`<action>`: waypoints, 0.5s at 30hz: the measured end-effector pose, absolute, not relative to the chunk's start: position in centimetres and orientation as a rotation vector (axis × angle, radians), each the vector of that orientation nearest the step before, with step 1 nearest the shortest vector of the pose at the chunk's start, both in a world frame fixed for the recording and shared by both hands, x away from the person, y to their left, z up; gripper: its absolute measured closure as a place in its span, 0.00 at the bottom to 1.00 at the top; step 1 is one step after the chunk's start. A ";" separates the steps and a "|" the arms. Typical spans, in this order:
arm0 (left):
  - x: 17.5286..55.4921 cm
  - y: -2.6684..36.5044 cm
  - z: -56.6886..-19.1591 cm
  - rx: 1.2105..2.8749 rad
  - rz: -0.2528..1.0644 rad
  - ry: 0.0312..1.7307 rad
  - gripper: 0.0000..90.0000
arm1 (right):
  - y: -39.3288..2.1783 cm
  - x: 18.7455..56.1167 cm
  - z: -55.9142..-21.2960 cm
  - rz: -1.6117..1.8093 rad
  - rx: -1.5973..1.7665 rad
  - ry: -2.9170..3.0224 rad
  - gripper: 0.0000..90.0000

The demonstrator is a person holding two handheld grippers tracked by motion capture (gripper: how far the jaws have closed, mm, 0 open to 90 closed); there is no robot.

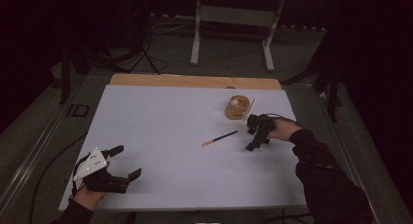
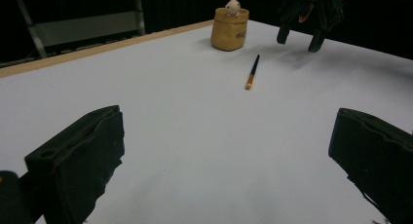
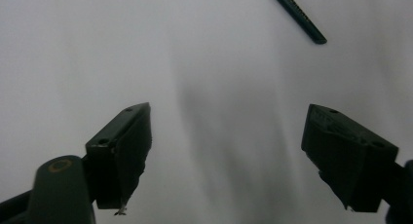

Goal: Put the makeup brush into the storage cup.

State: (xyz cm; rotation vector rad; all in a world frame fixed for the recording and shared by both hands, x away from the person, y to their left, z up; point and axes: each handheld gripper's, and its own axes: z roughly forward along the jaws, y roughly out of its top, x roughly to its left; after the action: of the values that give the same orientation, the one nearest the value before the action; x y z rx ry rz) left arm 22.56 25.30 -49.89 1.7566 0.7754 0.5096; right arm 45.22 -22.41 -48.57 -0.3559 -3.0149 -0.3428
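- The brush (image 1: 219, 138), a thin stick with a black handle and an orange end, lies flat on the white table sheet (image 1: 165, 136), touched by neither gripper.
- From the high view, the tan holder (image 1: 237, 107) stands beyond the brush, toward the far edge of the sheet, well apart from it; a small pale figure sits in its top.
- The right gripper (image 1: 256, 135) hangs just beside the brush's black end, between the brush and the sheet's right edge, and near the holder.
- Its jaws stand wide apart with nothing between them; in the right gripper view they point down at bare sheet, and the dark end of the brush (image 3: 297, 15) shows up past them.
- The left gripper (image 1: 127, 161) rests far from the brush, at the near left corner of the sheet, held by a hand.
- Its jaws are also spread wide and hold nothing; its own view looks across the sheet to the brush (image 2: 252, 72), with the holder (image 2: 229, 28) behind.
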 end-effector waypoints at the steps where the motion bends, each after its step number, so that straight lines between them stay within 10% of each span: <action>1: 22.6 25.3 -49.9 1.760 0.510 0.778 0.00 | -22.3 45.3 -48.5 -0.329 -0.351 -3.015 0.21; 15: 22.6 25.5 -49.9 1.748 0.513 0.792 0.00 | -21.0 47.0 -48.5 -0.238 -0.157 -3.109 0.21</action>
State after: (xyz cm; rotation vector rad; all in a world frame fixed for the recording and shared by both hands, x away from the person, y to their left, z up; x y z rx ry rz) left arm 22.58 25.47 -49.94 1.7482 0.7924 0.5134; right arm 47.03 -21.05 -48.55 -0.1572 -3.1095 -0.2383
